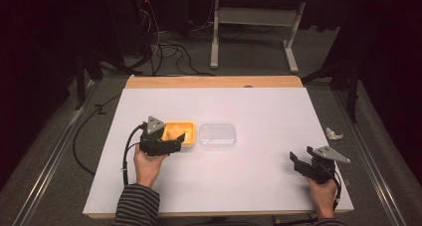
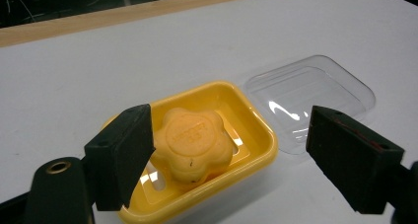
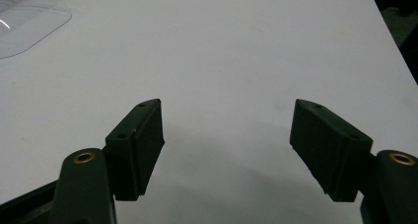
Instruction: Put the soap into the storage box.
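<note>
Dark room, cables point(image 1: 164, 49) on the floor, white desk point(image 1: 259, 106) with a wooden far edge. Crumpled scrap point(image 1: 334, 133) off the right side, too small to identify. Soap point(image 2: 194, 142) partly hidden behind the left hand-held gripper point(image 1: 171, 142) from above. Soap orange, flower-shaped, stamped with unreadable lettering, sat in a yellow dish point(image 2: 256, 135) left of centre. Clear lid point(image 2: 315, 88) lay just beside the dish. Left hand-held gripper spread wide over the dish, pinching nothing. Right hand-held gripper point(image 1: 304, 162) also spread, near the right front corner.
</note>
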The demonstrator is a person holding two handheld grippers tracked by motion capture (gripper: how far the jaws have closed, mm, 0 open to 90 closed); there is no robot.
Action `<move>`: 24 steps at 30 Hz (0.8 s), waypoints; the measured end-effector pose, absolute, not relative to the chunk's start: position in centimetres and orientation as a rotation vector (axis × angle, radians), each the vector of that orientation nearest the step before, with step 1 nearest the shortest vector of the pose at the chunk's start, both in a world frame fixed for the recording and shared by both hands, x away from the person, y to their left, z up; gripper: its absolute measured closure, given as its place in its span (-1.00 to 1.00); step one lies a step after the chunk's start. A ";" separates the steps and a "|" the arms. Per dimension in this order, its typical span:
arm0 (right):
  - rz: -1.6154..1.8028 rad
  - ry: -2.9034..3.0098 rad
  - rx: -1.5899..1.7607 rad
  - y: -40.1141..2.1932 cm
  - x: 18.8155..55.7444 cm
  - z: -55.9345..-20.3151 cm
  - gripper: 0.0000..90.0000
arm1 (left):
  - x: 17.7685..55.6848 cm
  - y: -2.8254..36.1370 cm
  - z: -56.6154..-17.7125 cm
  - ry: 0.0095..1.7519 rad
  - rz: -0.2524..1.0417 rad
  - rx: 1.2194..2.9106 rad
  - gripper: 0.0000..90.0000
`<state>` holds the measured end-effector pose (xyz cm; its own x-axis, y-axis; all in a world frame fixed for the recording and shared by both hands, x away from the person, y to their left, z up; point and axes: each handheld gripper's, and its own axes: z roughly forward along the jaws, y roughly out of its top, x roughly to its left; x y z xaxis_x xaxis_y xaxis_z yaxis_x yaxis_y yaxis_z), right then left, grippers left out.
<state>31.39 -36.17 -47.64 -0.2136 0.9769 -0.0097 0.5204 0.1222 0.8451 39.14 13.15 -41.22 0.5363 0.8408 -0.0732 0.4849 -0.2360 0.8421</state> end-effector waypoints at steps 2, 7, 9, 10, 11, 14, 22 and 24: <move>0.986 1.815 1.444 -36.2 31.4 -47.6 -0.35 | 38.9 13.3 -41.2 1.086 0.500 1.880 -0.58; 0.988 1.812 1.446 -36.2 31.4 -47.6 -0.35 | 38.3 13.7 -41.1 1.086 0.498 1.858 -0.58; 0.988 1.810 1.447 -36.2 31.4 -47.7 -0.35 | 38.1 13.9 -41.1 1.086 0.496 1.854 -0.58; 0.990 1.809 1.446 -36.2 31.4 -47.7 -0.35 | 37.9 14.0 -41.1 1.087 0.498 1.849 -0.58; 0.990 1.810 1.446 -36.2 31.4 -47.7 -0.35 | 37.8 14.1 -41.1 1.085 0.497 1.846 -0.58; 0.990 1.810 1.445 -36.2 31.4 -47.7 -0.35 | 37.5 14.2 -41.1 1.086 0.490 1.831 -0.58; 0.990 1.808 1.447 -36.2 31.4 -47.7 -0.35 | 36.6 14.6 -41.2 1.087 0.471 1.808 -0.59; 0.990 1.809 1.446 -36.2 31.4 -47.7 -0.35 | 36.4 14.7 -41.3 1.088 0.467 1.801 -0.59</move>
<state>31.38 -36.19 -47.65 -0.2146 0.9766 -0.0100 0.5181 0.1225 0.8465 36.41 14.71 -41.27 0.5314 0.8355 -0.1398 0.4740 -0.1565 0.8665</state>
